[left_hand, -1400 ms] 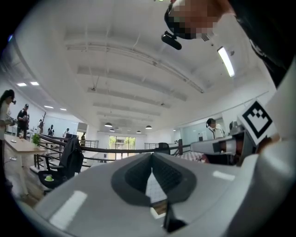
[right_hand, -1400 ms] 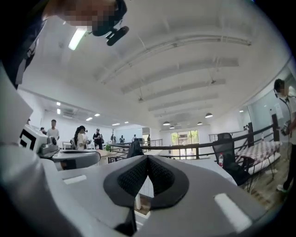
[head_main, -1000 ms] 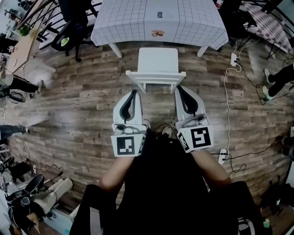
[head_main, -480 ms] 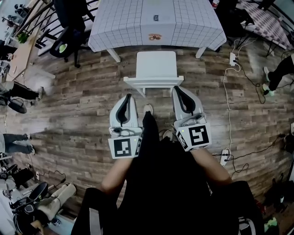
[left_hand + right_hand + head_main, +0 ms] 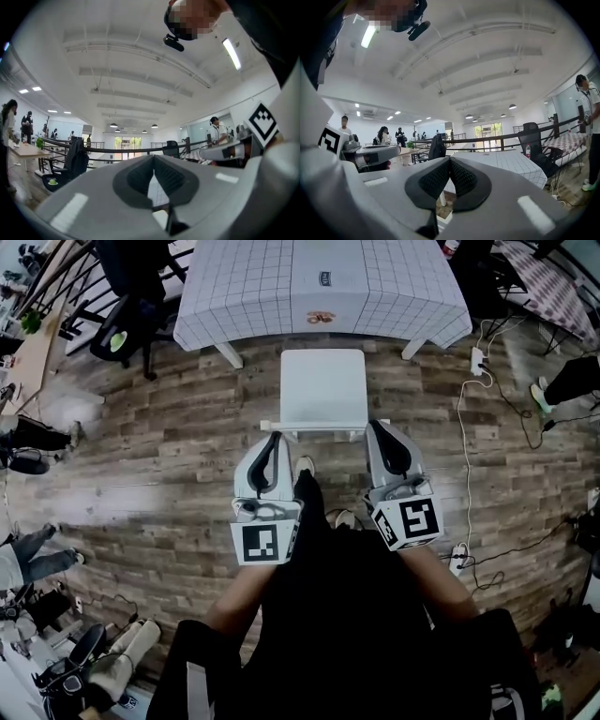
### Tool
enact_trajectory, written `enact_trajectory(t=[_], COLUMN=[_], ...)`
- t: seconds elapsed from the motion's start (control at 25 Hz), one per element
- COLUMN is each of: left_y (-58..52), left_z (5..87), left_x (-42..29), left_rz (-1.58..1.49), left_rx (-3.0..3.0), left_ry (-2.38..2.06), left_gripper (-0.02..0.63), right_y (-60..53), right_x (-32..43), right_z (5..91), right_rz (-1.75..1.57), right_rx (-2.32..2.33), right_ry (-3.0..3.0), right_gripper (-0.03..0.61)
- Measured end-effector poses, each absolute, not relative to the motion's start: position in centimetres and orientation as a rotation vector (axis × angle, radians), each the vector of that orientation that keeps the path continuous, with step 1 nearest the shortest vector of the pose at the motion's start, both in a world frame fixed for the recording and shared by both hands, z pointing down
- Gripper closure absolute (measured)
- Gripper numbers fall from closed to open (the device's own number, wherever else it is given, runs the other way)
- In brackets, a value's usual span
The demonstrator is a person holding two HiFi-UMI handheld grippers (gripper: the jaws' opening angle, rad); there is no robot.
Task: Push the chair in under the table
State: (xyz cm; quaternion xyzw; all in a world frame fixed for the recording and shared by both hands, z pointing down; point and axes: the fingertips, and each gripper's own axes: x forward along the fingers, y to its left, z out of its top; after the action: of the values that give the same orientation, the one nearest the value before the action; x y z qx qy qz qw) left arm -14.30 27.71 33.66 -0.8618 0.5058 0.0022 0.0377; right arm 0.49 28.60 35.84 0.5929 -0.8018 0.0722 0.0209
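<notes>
A white chair (image 5: 323,390) stands on the wood floor, its seat's far edge close to the table (image 5: 244,287) with the checked cloth. Both grippers point at its backrest rail (image 5: 323,427). My left gripper (image 5: 272,436) is shut with nothing in it, its tip at the rail's left end. At the rail's right end my right gripper (image 5: 378,425) is shut too. Whether the tips touch the rail I cannot tell. In the left gripper view the left gripper (image 5: 153,157) shows its pads together. The right gripper (image 5: 450,159) faces the table (image 5: 511,164) in its own view.
A black office chair (image 5: 131,306) stands left of the table. Cables and a power strip (image 5: 478,360) lie on the floor to the right. My shoe (image 5: 303,465) is just behind the chair. People stand at the left edge and far right.
Both grippers have moved forward and a little down, up to the chair's backrest rail. I have stepped closer, so the chair is seen more from above. Both stay shut.
</notes>
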Motion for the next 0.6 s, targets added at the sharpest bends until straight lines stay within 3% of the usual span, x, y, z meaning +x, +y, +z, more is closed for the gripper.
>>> enact_trajectory(t=[0.6], left_y=[15.2], left_z=[35.3], left_x=[-16.0], left_rz=[-0.029], left_rx=[-2.819], left_ry=[1.425], left_gripper=[0.604], right_y=[17.0], right_x=[-0.3], right_z=[36.8], right_rz=[0.252], right_rx=[1.907], right_ry=[-2.349], right_gripper=[0.583])
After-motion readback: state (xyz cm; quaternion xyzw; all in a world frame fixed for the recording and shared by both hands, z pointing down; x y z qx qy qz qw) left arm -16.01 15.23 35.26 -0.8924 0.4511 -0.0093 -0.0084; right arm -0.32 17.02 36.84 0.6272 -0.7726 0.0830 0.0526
